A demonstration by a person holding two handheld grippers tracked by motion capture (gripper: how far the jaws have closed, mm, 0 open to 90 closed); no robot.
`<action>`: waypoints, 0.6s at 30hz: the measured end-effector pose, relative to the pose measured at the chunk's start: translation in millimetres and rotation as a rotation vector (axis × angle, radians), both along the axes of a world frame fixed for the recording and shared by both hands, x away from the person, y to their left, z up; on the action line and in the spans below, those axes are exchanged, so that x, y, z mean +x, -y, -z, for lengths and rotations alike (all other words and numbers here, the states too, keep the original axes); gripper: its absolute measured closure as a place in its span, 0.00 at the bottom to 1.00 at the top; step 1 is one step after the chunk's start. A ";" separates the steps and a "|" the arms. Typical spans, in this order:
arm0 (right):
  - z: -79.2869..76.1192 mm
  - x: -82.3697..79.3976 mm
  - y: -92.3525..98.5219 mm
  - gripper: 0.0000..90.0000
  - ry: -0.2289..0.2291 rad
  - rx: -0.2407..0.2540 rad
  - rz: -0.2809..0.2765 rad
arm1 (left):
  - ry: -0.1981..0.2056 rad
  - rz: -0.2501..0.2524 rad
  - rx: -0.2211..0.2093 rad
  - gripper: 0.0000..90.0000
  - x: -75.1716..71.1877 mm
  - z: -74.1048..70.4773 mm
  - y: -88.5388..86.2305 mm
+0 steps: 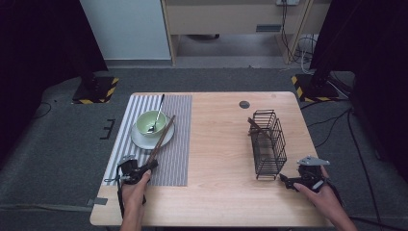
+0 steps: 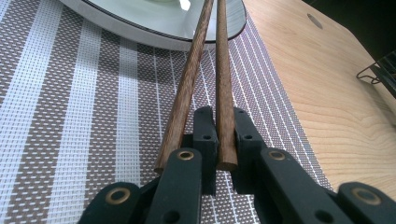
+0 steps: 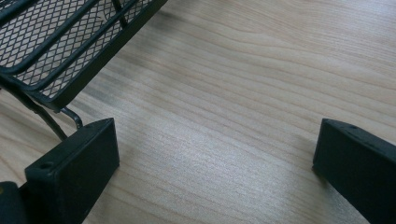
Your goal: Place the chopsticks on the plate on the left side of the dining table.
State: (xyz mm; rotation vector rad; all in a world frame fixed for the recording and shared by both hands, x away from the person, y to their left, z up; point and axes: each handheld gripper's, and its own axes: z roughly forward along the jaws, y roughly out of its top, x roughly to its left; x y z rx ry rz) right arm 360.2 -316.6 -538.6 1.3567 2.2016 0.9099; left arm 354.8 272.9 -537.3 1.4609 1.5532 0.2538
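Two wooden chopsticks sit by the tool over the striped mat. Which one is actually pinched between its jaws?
The right-hand chopstick in the left gripper view: it runs down between the two closed jaws of the left gripper. The other chopstick lies outside them, against the left jaw's outer side.

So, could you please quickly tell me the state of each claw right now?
Left claw: closed on the wooden chopsticks.
Right claw: open, holding nothing, beside the wire basket.

Black claws (image 2: 219, 140), brass-ringed screw holes
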 end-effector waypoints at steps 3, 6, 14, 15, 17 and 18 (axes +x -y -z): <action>0.0 0.0 0.0 0.00 0.000 0.000 0.000 | -0.004 0.001 0.002 0.92 0.1 0.2 -0.1; 0.0 -0.1 0.0 0.00 0.000 0.000 0.000 | -0.008 0.001 0.004 0.91 0.4 0.7 -0.1; 0.1 -0.4 -0.3 0.00 0.000 0.001 0.002 | -0.021 0.001 0.007 0.91 1.0 2.4 -1.0; 0.1 -0.4 -0.3 0.00 0.000 0.001 0.002 | -0.021 0.001 0.007 0.91 1.0 2.5 -1.0; 0.1 -0.5 -0.3 0.00 0.000 0.002 0.002 | -0.022 0.001 0.009 0.91 1.0 2.5 -1.1; 0.1 -0.5 -0.3 0.00 0.000 0.001 0.002 | -0.023 0.001 0.009 0.91 1.1 2.7 -1.1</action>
